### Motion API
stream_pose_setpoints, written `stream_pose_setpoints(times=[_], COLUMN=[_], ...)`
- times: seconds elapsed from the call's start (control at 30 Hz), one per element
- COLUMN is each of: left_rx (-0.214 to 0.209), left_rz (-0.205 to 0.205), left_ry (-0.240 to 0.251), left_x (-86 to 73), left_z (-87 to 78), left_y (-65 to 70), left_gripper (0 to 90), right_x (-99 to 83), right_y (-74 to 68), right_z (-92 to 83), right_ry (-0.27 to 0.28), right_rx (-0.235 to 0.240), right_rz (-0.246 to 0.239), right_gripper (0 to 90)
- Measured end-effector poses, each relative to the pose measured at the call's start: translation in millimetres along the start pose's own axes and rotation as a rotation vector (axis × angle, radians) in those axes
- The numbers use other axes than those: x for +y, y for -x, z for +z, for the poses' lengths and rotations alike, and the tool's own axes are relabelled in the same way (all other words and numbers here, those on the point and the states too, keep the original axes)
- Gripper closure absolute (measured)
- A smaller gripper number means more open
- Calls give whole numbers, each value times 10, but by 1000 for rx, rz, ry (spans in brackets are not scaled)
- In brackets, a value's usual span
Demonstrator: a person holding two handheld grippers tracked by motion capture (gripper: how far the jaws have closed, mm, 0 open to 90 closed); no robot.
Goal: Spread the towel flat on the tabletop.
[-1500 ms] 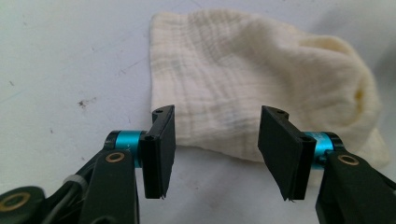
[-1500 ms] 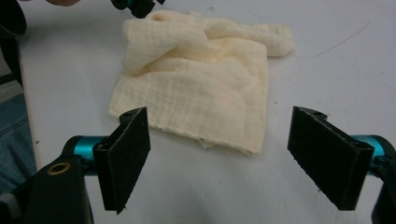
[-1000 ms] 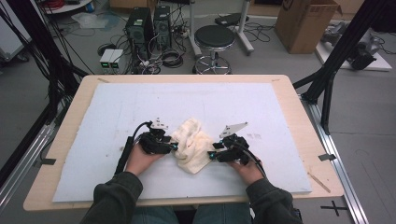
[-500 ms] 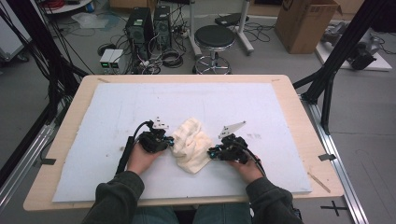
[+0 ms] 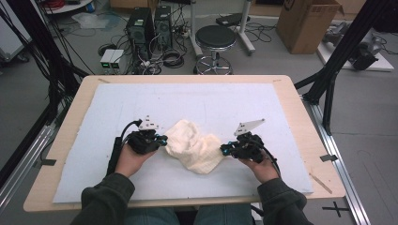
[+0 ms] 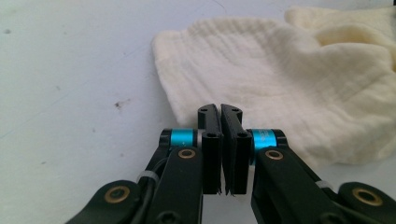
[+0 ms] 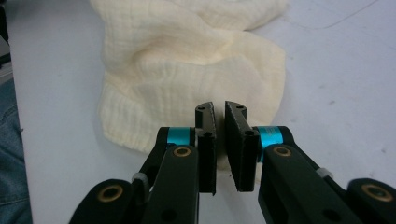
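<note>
Both tongs, left (image 5: 163, 140) and right (image 5: 224, 150), are clenched on the edges of the cream cloth (image 5: 193, 149) (bunched up on the blue mat (image 5: 225, 103) on our worktop). We are pulling it open; next we spread it flat.

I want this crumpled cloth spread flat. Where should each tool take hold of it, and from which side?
Grip the cloth at its thin outer edges: the left tool from the left, the right tool from the right. The middle is bunched into thick folds, while the hems lie low on the mat, so they are probably easiest to pinch and pull apart.
</note>
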State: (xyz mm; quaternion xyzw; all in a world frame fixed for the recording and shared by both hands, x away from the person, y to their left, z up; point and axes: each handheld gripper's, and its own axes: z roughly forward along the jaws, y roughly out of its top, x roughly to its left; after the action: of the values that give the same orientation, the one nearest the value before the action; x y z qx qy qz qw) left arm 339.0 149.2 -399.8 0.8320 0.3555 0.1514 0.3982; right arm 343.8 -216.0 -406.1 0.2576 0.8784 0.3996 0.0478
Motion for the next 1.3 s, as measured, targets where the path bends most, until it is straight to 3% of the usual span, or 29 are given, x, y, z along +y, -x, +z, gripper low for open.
stream_pose_setpoints(times=[0.17,0.3,0.6,0.7,0.77,0.87,1.03,1.1,1.17,1.3], left_rx=[12,13,-10,-47,-75,-98,-98,-99,-114,-128], left_rz=[16,15,6,1,-10,-12,-26,-22,-12,26], left_ry=[5,2,-25,-17,-4,21,53,51,34,-45], left_x=[-62,-165,-456,-519,-546,-525,-369,-285,-239,-244], left_z=[-207,-336,-472,-466,-453,-457,-384,-295,-198,-32], left_y=[10,55,141,144,148,142,80,46,46,81], left_gripper=[866,866,865,842,750,598,536,530,523,519], right_x=[-59,-125,-265,-303,-309,-264,-57,45,118,140], right_y=[2,-47,-385,-475,-492,-468,-330,-243,-128,29], right_z=[-130,-184,-218,-203,-193,-248,-298,-228,-84,192], right_ry=[6,2,-36,-47,-46,-4,49,49,46,-3], right_rx=[-21,-9,54,77,88,90,51,35,47,92], right_rz=[7,5,-42,-57,-47,-48,-43,-41,-38,-17], right_gripper=[830,829,820,756,678,628,608,594,561,505])
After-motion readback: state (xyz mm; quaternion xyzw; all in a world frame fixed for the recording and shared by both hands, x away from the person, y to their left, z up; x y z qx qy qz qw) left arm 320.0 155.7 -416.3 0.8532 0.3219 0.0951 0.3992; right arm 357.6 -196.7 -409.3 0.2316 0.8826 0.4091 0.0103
